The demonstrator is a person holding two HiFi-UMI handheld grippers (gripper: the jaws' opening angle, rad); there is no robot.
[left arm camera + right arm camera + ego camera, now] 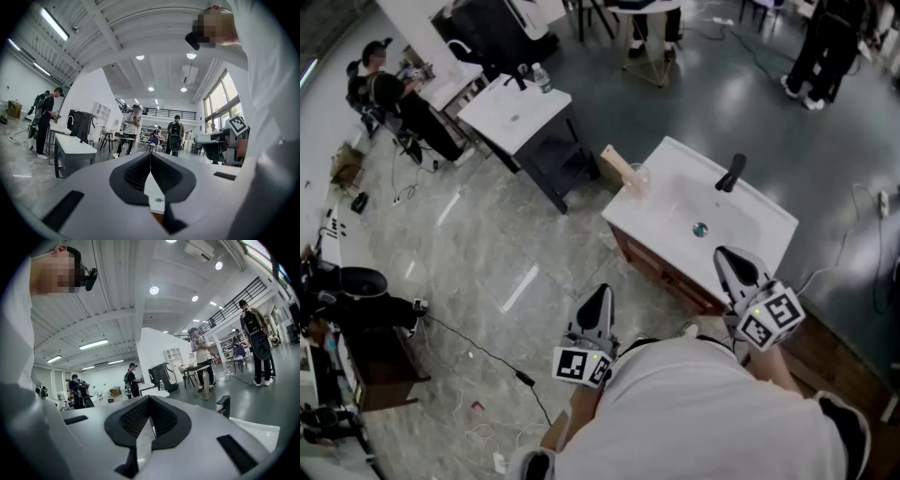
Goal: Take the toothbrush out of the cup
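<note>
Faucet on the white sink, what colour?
Black faucet; it shows best in the head view.

I see a white table point(649, 231) on a wood cabinet point(661, 267), standing on the grey tile floor point(487, 244). A basin point(741, 220) is sunk in the top, with the drain point(700, 228) at its middle and a black faucet point(730, 172) upright at the back edge. A clear cup point(637, 178) stands upright on the far left corner. A tan block point(618, 165) sits right beside it, sticking out past that corner; can't tell if they touch. Cup contents are too small to read. On the floor, a black cable point(478, 349) runs left of the table. A second white table point(511, 112) is well apart, with a bottle point(543, 79) at its far edge.
</note>
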